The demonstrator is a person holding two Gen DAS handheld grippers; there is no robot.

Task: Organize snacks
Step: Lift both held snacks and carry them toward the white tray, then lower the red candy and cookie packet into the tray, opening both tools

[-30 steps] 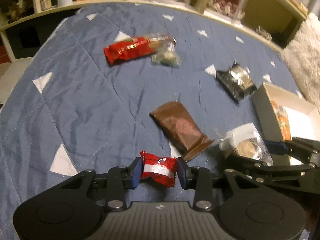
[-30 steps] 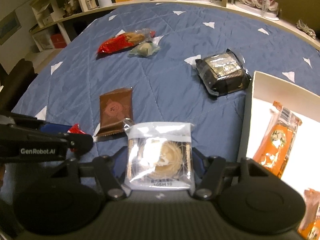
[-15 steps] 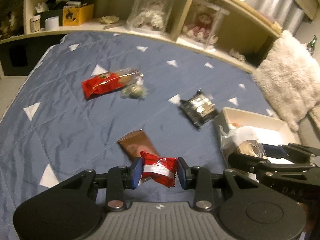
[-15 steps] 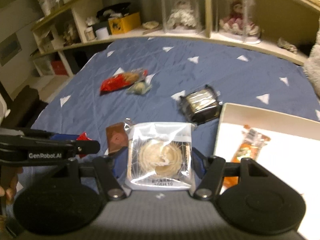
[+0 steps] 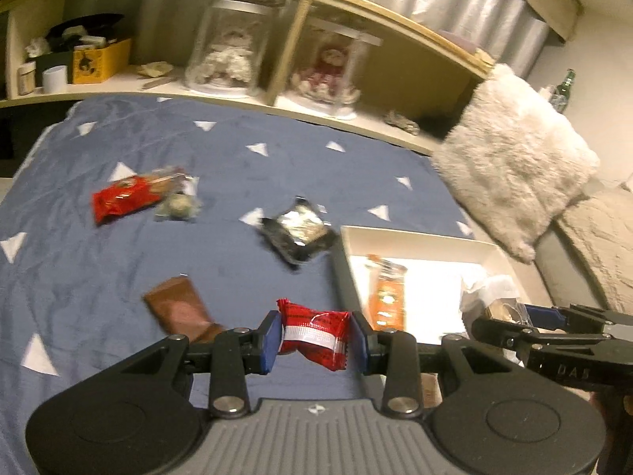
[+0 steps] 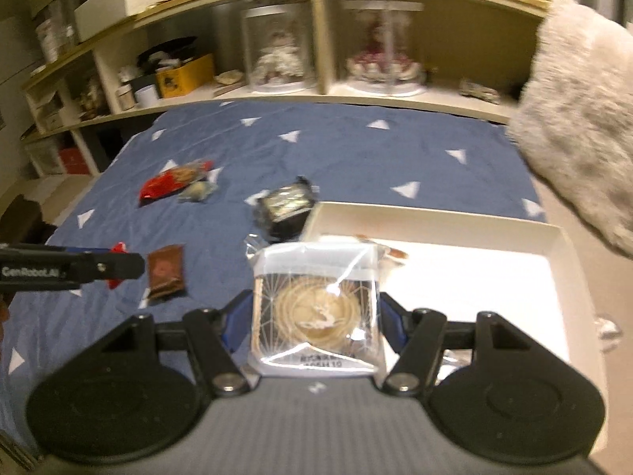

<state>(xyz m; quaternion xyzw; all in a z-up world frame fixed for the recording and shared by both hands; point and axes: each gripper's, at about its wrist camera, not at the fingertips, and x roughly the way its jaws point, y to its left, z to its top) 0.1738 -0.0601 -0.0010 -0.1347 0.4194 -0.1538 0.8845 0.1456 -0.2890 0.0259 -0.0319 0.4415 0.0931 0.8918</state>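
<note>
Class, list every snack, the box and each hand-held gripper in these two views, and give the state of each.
Left hand-held gripper: shut on red candy.
Right hand-held gripper: shut on clear cookie pack.
White box: open, orange packet lying inside.
Brown packet: lying on bedspread.
Black packet: on bedspread, beside box.
Long red packet: lying on bedspread.

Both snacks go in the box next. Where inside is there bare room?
The white box is bare across its middle and right. Only the orange packet lies along its left wall, with the black packet crowding that corner outside.
</note>
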